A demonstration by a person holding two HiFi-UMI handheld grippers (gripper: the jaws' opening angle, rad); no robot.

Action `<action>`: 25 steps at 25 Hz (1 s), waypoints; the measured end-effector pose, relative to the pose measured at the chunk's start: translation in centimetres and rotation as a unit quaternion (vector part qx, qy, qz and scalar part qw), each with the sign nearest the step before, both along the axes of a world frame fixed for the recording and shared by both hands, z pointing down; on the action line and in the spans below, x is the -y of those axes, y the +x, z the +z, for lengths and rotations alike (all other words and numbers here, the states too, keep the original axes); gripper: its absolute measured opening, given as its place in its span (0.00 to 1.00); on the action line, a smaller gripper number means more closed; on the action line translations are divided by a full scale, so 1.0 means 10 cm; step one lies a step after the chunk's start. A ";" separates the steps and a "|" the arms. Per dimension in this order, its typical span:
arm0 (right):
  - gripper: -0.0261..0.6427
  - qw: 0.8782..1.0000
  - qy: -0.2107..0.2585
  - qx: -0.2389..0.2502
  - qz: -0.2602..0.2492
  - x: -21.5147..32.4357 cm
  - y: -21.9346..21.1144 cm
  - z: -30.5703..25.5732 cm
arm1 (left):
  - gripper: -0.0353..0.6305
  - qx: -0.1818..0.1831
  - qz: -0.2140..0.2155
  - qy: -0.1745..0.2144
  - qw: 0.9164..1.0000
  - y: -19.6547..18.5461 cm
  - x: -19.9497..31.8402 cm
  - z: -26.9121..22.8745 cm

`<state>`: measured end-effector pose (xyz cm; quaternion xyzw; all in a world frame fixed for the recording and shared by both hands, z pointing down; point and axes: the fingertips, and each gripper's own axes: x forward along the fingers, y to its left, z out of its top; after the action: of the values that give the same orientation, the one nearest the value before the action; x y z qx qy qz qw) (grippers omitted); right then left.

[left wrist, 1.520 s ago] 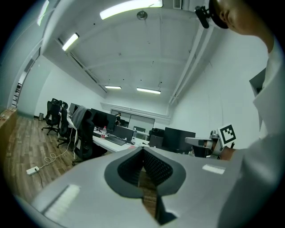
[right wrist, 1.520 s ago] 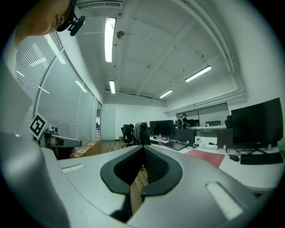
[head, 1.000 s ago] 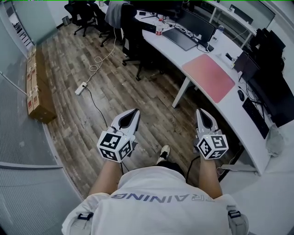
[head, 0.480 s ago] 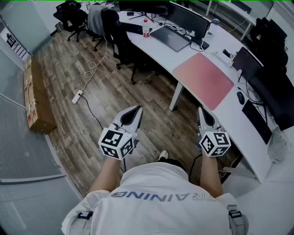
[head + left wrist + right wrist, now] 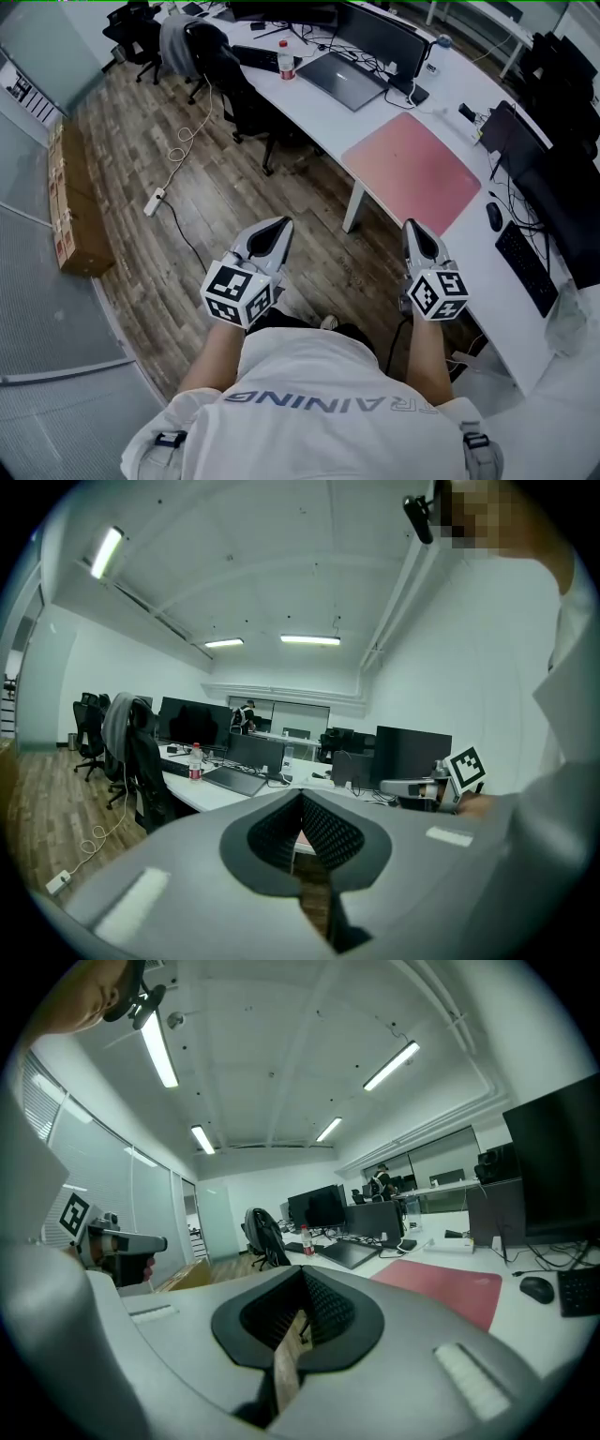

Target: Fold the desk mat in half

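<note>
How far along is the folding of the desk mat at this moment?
Done: nothing; the pink desk mat lies flat and unfolded on the white desk. In hand: nothing; the left gripper and right gripper are shut and empty, above the floor, apart from the mat. Left: reach the mat, grip an edge, fold it in half.

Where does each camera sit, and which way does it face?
Head view: on the person's head, facing steeply down at the white desk with pink desk mat; shirt, forearms, left hand-held gripper, right hand-held gripper.
Left gripper view: on that hand-held gripper, along its shut jaws towards the desk; sleeve.
Right gripper view: likewise, along shut jaws towards the desk mat; left hand-held gripper shows.
Shared: desk mat, head and right gripper views.
</note>
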<state>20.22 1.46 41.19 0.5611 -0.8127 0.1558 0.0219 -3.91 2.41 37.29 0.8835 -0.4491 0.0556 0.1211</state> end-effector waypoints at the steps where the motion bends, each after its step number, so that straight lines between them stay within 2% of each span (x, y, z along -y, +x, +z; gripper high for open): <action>1: 0.06 1.000 -0.003 0.001 0.003 0.04 0.02 0.02 | 0.05 0.000 0.002 -0.003 1.000 0.01 0.06 0.02; 7: 0.06 0.999 -0.025 -0.011 0.026 0.40 -0.01 0.16 | 0.05 -0.010 0.027 -0.015 0.999 -0.02 0.54 0.15; 14: 0.06 0.996 -0.038 -0.041 0.071 0.91 -0.36 0.10 | 0.05 -0.038 0.092 -0.023 0.995 -0.19 1.44 0.21; 20: 0.06 0.989 -0.036 -0.052 0.136 1.25 -0.58 0.01 | 0.05 -0.041 0.158 -0.026 0.986 -0.32 2.08 0.22; 25: 0.06 0.979 -0.047 -0.048 0.191 1.30 -0.57 0.05 | 0.05 -0.040 0.208 -0.031 0.977 -0.22 2.43 0.24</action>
<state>14.55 -11.53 41.64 0.7108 -0.6806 0.1680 0.0574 -6.11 -21.86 39.71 0.9550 -0.2482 0.0582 0.1517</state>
